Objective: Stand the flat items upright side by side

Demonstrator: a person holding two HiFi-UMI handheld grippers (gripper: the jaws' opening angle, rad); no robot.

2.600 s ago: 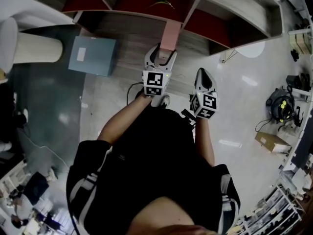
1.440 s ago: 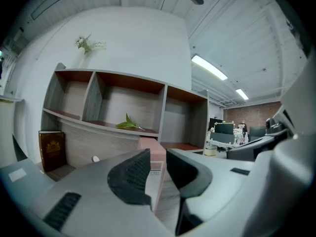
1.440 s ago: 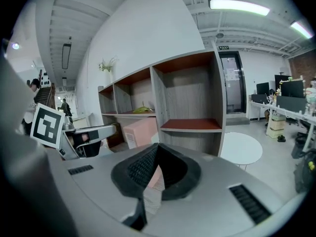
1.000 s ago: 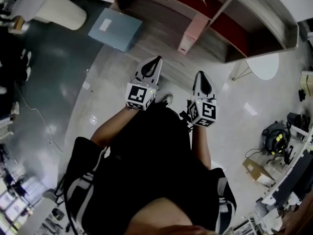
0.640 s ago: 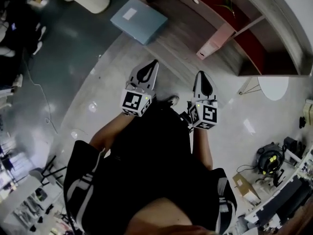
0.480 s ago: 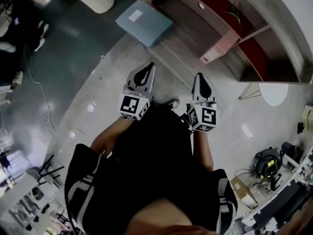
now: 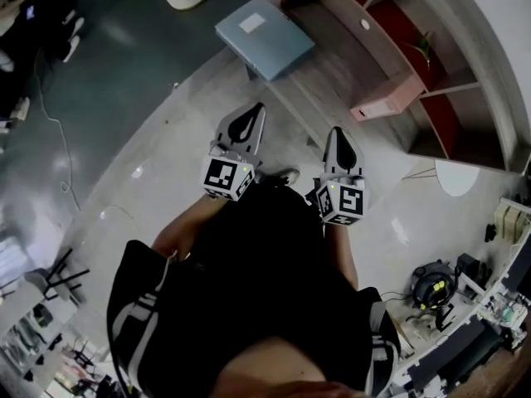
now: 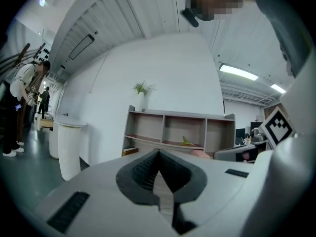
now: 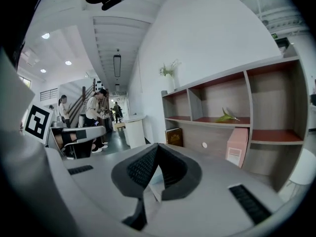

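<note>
On the wooden base [image 7: 328,69] of the shelf unit, ahead of the person, a blue folder [image 7: 264,36] lies flat. A pink box [image 7: 387,104] already stands upright there, well apart from it. The left gripper [image 7: 249,121] and right gripper [image 7: 340,143] are both closed on nothing, held side by side above the floor, short of either item. The step in hand looks like the approach to the folder. To do it well, the jaws should part before arriving and take the folder by a reachable edge rather than its broad face. It can then be tipped onto its long edge and set just beside the pink box.
</note>
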